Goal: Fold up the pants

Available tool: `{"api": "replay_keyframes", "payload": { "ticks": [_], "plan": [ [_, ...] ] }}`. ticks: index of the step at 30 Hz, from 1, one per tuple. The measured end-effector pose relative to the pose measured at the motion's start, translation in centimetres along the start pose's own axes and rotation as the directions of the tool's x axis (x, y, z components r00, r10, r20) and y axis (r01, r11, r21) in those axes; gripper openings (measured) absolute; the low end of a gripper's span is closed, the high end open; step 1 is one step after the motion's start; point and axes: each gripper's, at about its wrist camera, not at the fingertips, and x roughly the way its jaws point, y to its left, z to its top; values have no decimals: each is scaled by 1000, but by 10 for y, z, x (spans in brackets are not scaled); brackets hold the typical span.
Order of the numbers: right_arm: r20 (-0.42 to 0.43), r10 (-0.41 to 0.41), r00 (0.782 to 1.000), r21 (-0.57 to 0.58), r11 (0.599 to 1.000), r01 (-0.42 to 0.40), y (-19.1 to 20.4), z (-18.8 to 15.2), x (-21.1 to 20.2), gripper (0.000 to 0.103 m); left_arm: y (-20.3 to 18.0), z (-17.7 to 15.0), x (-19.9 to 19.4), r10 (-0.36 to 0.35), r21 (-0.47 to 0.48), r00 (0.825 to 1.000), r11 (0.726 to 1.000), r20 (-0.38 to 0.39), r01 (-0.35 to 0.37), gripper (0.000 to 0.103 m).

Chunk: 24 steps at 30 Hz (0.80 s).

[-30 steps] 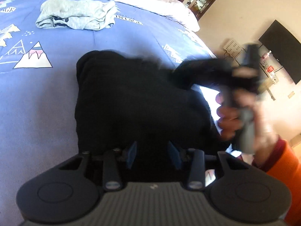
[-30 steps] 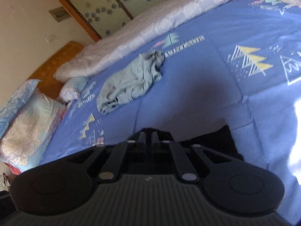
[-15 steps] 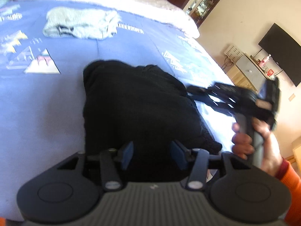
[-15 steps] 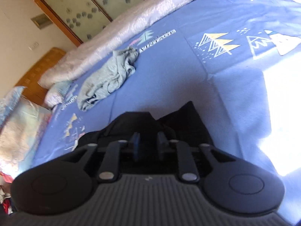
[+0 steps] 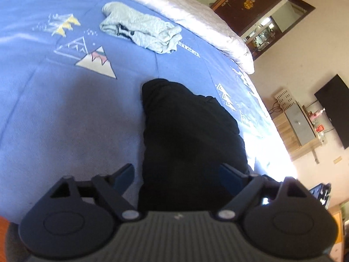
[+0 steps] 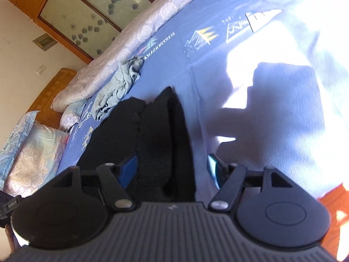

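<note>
Black pants point(image 5: 187, 135) lie folded into a compact bundle on the blue bedspread point(image 5: 54, 120). In the left wrist view my left gripper point(image 5: 177, 175) hovers over the near end of the bundle, its jaws opening wide, the blue pads clear of the cloth. The same black pants point(image 6: 157, 135) show in the right wrist view, with stacked layers and a pointed far corner. My right gripper point(image 6: 172, 169) sits at their near edge, jaws opening; the cloth lies between the pads without being pinched.
A crumpled grey-green garment point(image 5: 139, 29) lies farther up the bed, near a pale quilt point(image 5: 196, 11) along the far edge. Pillows point(image 6: 32, 152) sit at the headboard. A wooden cabinet point(image 5: 294, 131) and a dark screen point(image 5: 333, 109) stand beyond the bed's right edge.
Both grippers have opened from a pinch on the black cloth and let it go. The right gripper and hand have left the left wrist view, and both cameras have shifted sideways and rolled.
</note>
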Motion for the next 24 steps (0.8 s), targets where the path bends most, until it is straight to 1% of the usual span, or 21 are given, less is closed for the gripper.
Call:
{"api": "replay_keyframes", "payload": {
  "ticks": [3,5,11,12,14,15,16,19,20,21,24],
  "plan": [
    [-14,11,1000,-23,1000,-11,1,1,7,75,5,3,13,-6,-28,1000,1000,-23,5,89],
    [-21,-7,1000,-59,998,6,3,4,13,75,7,3,22,-1,-34,999,999,-36,0,89],
    [-30,17,999,-81,996,-20,4,5,31,76,0,1,49,21,-5,996,1000,-89,-22,88],
    [-39,31,999,-79,996,-34,4,5,34,76,-2,0,54,27,2,994,1000,-103,-27,88],
    [-38,33,999,-90,995,-37,8,3,40,74,-3,-4,65,37,6,990,999,-136,-37,85],
    [-45,39,998,-99,994,-44,11,2,43,71,-3,-6,71,38,6,988,999,-148,-38,86],
    [-57,47,997,-97,994,-53,11,2,46,69,-3,-9,72,42,20,990,999,-135,-40,86],
    [-62,59,996,-84,994,-64,9,3,46,68,-7,-12,73,50,43,991,998,-126,-45,86],
    [-64,72,995,-69,995,-76,5,4,45,68,-6,-12,72,52,44,991,998,-124,-47,83],
    [-65,86,994,-50,995,-89,2,5,44,68,-6,-12,72,62,47,991,997,-122,-57,76],
    [-45,122,991,1,992,-122,-7,3,41,68,-8,-12,70,103,55,987,994,-122,-96,70]
  ]
}}
